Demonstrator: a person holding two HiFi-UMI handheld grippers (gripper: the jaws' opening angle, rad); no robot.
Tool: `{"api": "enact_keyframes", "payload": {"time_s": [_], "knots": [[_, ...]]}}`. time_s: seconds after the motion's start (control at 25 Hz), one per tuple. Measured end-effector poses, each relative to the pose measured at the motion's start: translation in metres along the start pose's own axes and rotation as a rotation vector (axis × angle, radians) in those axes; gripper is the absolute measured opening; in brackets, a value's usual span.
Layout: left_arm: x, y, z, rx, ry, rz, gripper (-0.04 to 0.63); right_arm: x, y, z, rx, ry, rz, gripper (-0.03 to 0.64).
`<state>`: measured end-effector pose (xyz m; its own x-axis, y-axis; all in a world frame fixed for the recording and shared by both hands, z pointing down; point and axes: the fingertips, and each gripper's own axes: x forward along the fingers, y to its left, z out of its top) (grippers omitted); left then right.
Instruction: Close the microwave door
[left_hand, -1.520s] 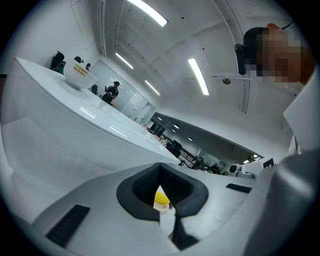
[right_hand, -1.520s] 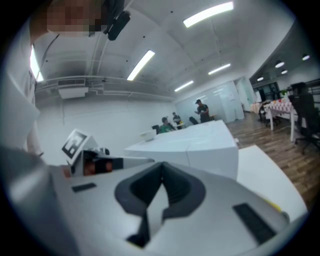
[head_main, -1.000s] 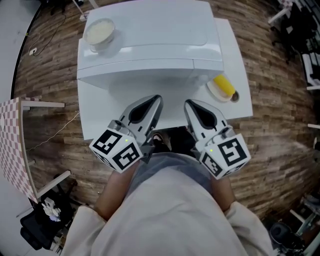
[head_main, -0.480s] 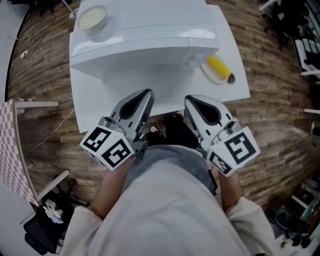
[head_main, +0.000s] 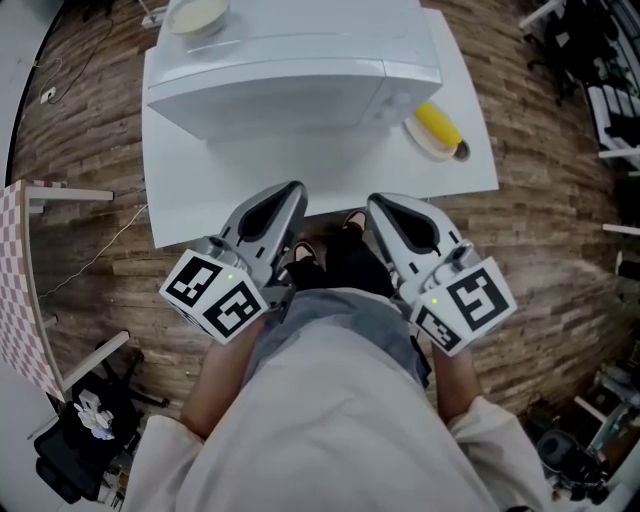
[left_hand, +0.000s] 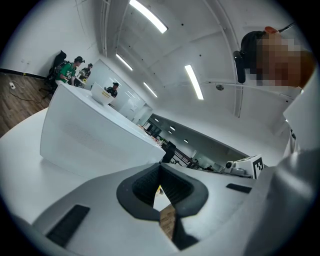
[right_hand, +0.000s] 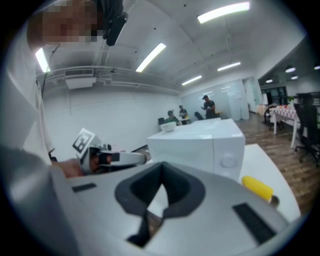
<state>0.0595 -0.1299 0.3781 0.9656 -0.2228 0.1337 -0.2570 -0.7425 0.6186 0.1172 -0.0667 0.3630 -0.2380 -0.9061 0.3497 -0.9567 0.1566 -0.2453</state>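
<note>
Close against the person's waist, the left gripper (head_main: 288, 193) is hovering just off the near edge of the white table (head_main: 330, 178), its jaws pressed together with nothing between them. Just beside it, the right gripper (head_main: 381, 204) is hanging the same way, its jaws likewise meeting at the tips and holding nothing. Both are pointing toward the table and touching neither it nor anything on it.

Farther back, the white microwave (head_main: 290, 60) is sitting on the table with its door (right_hand: 180, 150) lying flush against the front, next to the knob panel (right_hand: 227, 161). A bowl (head_main: 197, 14) is resting on top of the microwave near its left rear corner. To the right of the microwave, an ear of corn (head_main: 438, 125) is lying on a small plate (head_main: 424, 146). Wooden floor (head_main: 90, 130) is showing all around the table.
</note>
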Motion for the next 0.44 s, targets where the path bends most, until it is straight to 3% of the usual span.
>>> {"api": "enact_keyframes", "payload": {"time_s": [0.44], "knots": [[-0.024,0.000,-0.010,-0.030,-0.021,0.005,0.014,-0.005,0.024,-0.006,-0.023,0.006,0.037,0.021]]}}
